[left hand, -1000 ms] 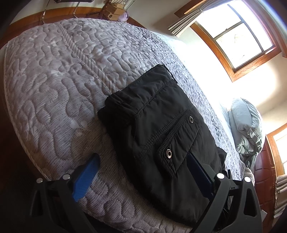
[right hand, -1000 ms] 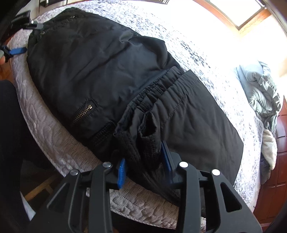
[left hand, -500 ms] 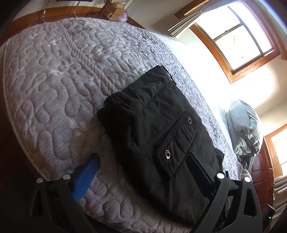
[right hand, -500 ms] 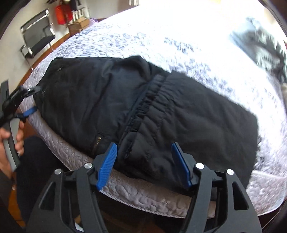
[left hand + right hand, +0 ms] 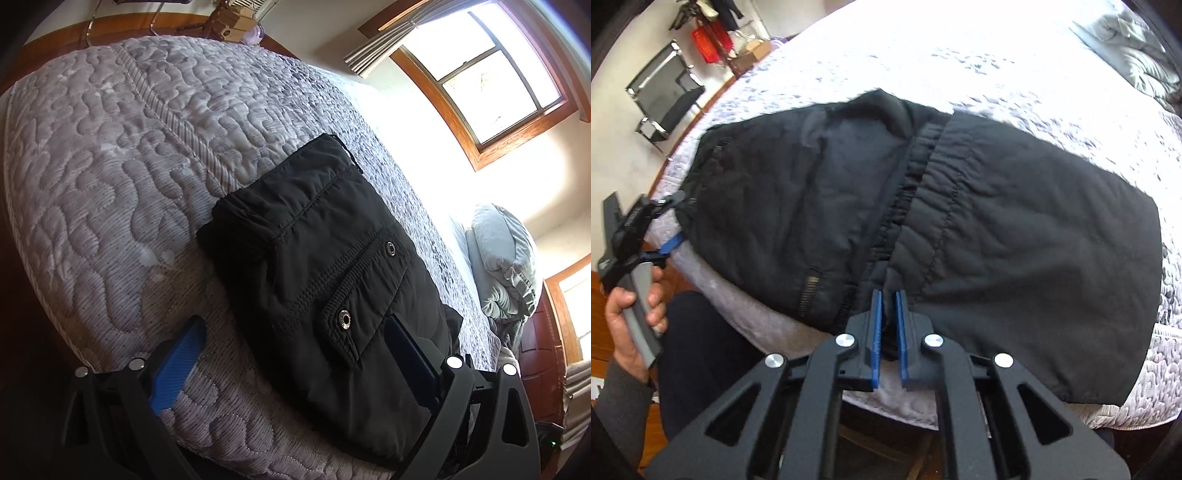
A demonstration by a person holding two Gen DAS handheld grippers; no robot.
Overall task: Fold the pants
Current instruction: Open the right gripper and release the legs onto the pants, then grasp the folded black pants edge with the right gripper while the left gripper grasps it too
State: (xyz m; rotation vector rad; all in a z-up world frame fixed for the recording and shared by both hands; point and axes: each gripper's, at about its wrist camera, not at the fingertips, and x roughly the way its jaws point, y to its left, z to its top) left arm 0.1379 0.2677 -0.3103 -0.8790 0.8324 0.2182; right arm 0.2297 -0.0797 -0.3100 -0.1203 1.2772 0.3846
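Risk first: slippery black pants (image 5: pixel 979 229) lying right at mattress (image 5: pixel 110 147) edge, near side overhanging slightly; careless tug by right gripper (image 5: pixel 888 321) likely to drag top fold off, undo stack or slide whole bundle to floor. Right tongs pressed nearly together at near hem, apparently nipping a bit of fabric by elastic waistband (image 5: pixel 916 195), though actual bite unclear. Left gripper (image 5: pixel 295 354) spread wide, straddling pants' corner, gripping nothing, so no anchor vs. pull from other end. Pants folded into rough rectangle, leg layer doubled over waistband, puffy, creased, w/ snap pocket (image 5: pixel 365 291) facing up. Pillows (image 5: pixel 506 266) bunched well apart at far end.
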